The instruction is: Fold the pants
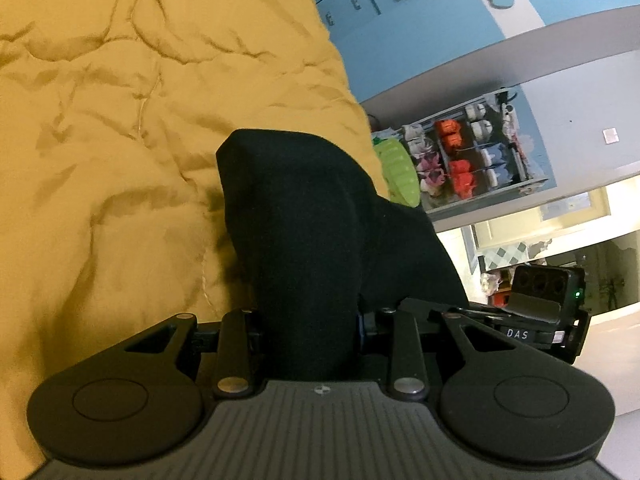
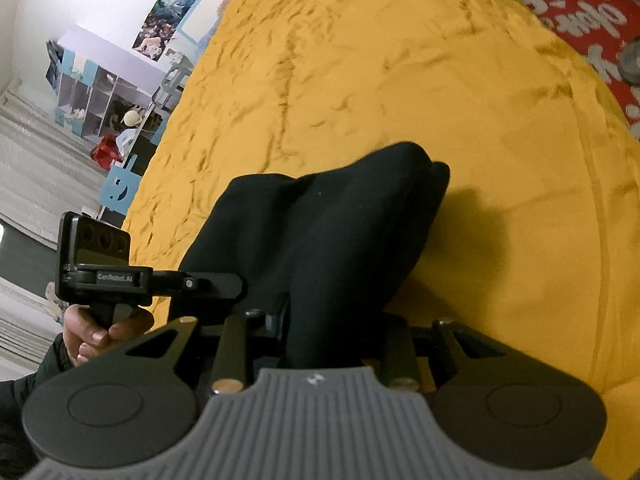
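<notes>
The soft black cloth pants point(image 1: 304, 216) hang bunched over the crumpled yellow bedspread point(image 1: 120, 120). The left gripper point(image 1: 308, 336) and the right gripper point(image 2: 316, 332) each pinch a thick wad, jaws partly closed on it. The cloth looks floppy and light, so edges are best to hold.

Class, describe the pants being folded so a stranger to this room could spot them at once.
Start at the wide mustard-yellow quilted bedspread that fills most of both views. The black pants hang bunched over it, clamped in both the left gripper and the right gripper. They are the only dark, plain cloth against the yellow.
</notes>
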The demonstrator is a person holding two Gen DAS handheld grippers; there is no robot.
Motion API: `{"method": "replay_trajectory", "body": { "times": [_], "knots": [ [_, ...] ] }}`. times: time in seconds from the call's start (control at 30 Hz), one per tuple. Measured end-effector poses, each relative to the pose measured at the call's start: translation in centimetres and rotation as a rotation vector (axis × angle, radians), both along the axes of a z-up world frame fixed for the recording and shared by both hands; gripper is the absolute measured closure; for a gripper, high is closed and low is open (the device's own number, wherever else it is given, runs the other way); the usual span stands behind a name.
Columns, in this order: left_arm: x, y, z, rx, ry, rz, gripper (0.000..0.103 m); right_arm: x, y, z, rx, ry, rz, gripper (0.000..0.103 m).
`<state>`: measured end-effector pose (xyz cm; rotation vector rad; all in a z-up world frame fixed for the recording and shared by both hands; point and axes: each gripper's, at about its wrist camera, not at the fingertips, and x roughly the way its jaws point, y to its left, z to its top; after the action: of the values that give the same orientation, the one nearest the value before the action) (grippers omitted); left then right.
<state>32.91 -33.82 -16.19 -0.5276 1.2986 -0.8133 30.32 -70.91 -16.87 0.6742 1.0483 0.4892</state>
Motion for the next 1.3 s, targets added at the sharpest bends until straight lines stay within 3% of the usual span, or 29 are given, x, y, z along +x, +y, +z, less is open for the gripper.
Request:
{"method": "replay_trajectory", "body": {
  "times": [0.17, 0.3, 0.53, 0.77, 1.0, 1.2, 1.27, 1.3],
  "knots": [
    [0.7, -0.1, -1.1, -0.004, 0.023, -0.002, 0.068, 0.1, -1.4, -2.8, 0.082, 0.018, -0.026, 0.079],
    [0.5, 0.5, -1.4, -0.034, 0.059, -0.006, 0.063, -1.1, -1.7, -3.6, 0.138, 0.04, -0.059, 0.071],
    [-1.6, 2.3, -1.3, -0.087, 0.085, -0.01, 0.061, -4.6, -2.0, -3.4, 0.197, 0.065, -0.101, 0.069],
    [-2.7, 3.3, -1.0, -0.099, 0.087, -0.01, 0.06, -7.3, -1.7, -2.3, 0.184, 0.091, -0.112, 0.061],
    [-3.4, 5.1, -1.5, -0.132, 0.139, 0.022, 0.051, -9.3, -1.4, -2.8, 0.193, 0.11, -0.167, 0.07],
    [-5.3, 4.9, -1.1, -0.125, 0.126, -0.035, 0.046, -9.8, -1.2, -1.3, 0.261, 0.056, -0.195, 0.073],
    [-5.8, 4.2, -1.5, -0.084, 0.115, -0.079, 0.047, -9.9, -1.0, -1.6, 0.233, 0.076, -0.194, 0.073],
    [-6.0, 4.1, -1.7, -0.063, 0.117, -0.106, 0.057, -9.9, -1.0, -2.0, 0.215, 0.092, -0.19, 0.073]
  ]
}}
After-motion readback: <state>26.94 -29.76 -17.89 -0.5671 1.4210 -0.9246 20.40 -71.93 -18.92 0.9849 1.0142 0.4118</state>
